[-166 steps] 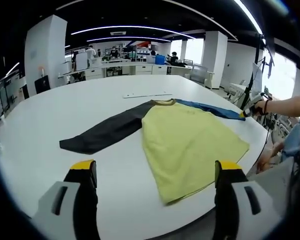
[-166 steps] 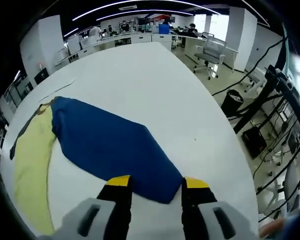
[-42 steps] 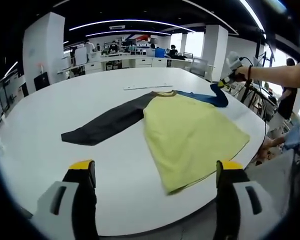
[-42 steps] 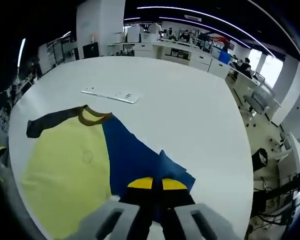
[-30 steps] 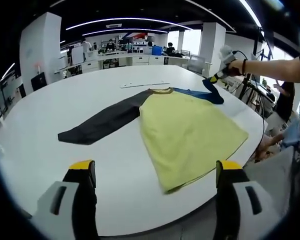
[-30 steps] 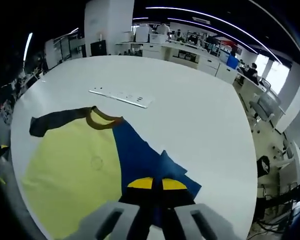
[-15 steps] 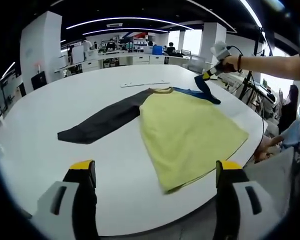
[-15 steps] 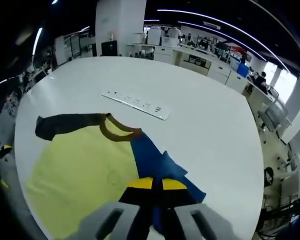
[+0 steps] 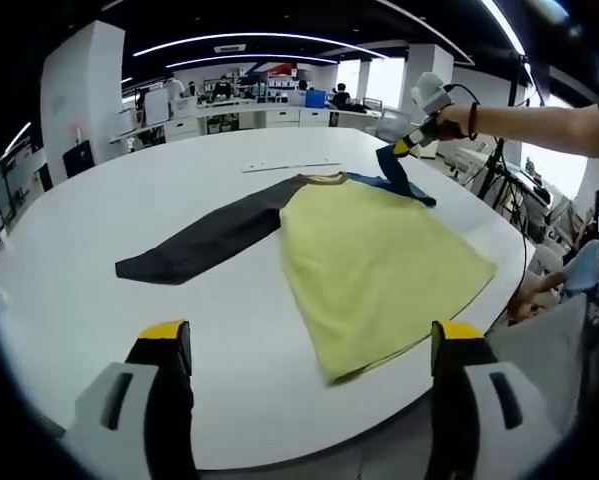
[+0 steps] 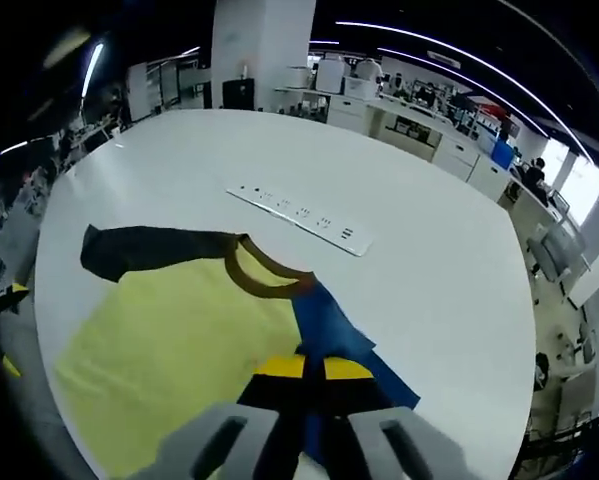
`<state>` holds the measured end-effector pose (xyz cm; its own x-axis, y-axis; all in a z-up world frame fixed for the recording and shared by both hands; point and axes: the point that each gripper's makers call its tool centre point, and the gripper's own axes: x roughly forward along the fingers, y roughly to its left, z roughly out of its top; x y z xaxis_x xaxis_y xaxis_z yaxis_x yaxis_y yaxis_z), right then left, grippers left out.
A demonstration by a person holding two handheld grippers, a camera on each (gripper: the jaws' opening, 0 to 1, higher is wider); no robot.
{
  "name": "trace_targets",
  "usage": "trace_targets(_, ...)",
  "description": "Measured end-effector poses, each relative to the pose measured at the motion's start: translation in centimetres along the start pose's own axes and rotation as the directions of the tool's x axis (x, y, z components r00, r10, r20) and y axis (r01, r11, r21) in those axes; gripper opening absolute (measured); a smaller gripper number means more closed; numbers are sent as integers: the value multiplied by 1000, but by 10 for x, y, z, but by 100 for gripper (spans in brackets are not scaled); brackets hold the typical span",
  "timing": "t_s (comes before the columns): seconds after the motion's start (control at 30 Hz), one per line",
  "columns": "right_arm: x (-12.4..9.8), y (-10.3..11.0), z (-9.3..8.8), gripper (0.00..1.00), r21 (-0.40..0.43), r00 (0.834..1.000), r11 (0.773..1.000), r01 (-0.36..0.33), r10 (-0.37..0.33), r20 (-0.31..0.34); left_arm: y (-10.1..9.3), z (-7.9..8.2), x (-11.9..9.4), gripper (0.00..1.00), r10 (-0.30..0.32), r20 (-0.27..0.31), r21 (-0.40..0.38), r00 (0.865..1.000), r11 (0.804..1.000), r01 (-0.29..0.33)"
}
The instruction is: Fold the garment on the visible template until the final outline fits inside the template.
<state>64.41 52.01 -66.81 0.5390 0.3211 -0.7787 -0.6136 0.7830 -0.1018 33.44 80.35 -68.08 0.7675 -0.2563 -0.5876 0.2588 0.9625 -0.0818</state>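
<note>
In the left gripper view, I am holding my left gripper (image 9: pixel 309 345) wide and empty above the near table (image 9: pixel 99 210) edge. The shirt (image 9: pixel 369 265) is lying flat, black sleeve (image 9: pixel 204 240) stretched out; my right gripper (image 9: pixel 407 146) is lifting the blue sleeve (image 9: pixel 404 182) beyond it.

In the right gripper view, the right gripper (image 10: pixel 313 368) is pinching that blue sleeve (image 10: pixel 334 335) tight. I should be carrying it low across the yellow body, laying it smooth. I cannot pick out a template.
</note>
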Motion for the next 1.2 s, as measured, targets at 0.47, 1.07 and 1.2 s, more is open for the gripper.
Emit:
trace_targets(0.47, 12, 24, 22, 0, -19, 999, 999, -43, 44, 22, -1, 0, 1, 97, 2, 0, 3, 1000, 1000, -2)
trace_targets(1.07, 24, 71, 47, 0, -110, 995, 990, -89, 94, 40, 2, -5, 3, 97, 4, -17, -6, 1000, 1000, -4)
trace_targets(1.2, 24, 77, 49, 0, -130, 995, 988, -84, 90, 39, 3, -6, 2, 97, 7, -20, -8, 1000, 1000, -7)
